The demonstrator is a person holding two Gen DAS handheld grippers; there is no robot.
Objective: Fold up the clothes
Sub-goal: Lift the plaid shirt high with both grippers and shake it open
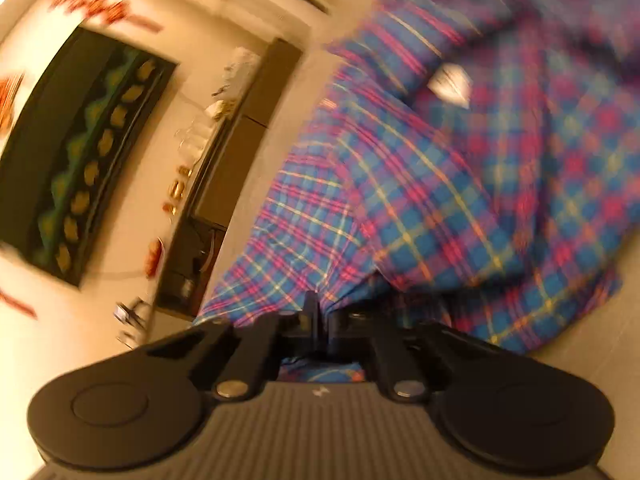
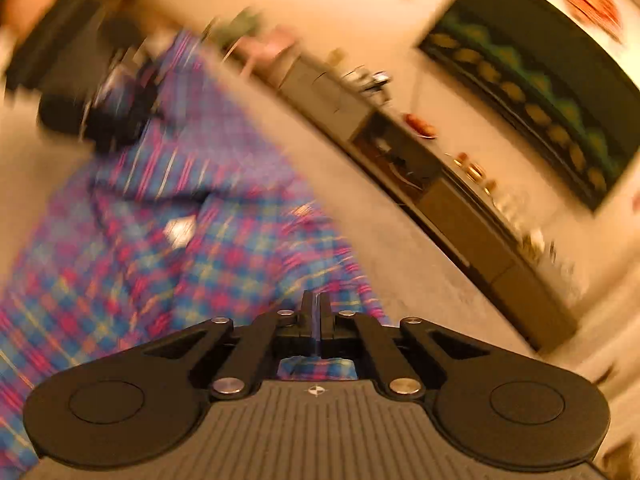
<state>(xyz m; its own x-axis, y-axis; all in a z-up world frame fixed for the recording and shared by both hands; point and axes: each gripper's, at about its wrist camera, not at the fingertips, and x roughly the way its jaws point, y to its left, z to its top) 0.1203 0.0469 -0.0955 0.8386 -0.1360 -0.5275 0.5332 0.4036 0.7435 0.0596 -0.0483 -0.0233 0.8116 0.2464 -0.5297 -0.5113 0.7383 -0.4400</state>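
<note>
The left gripper [image 1: 316,308] and right gripper [image 2: 316,308] each have jaws pressed together, seemingly pinching an edge of the plaid shirt [image 1: 460,184], though blur obscures it. The shirt spreads ahead over a pale surface [image 2: 400,240], with a dark framed picture [image 1: 80,152] beyond.

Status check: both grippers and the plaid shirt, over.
Left gripper shut on plaid shirt edge. Right gripper shut on the shirt too. Shirt bunched, white label showing. Nothing in the way.

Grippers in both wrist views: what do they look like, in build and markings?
Both the left gripper and the right gripper are matte black, with two round discs, linkage bars on silver rivets, thin flat fingers and a ribbed grey base bearing a small white mark.
</note>
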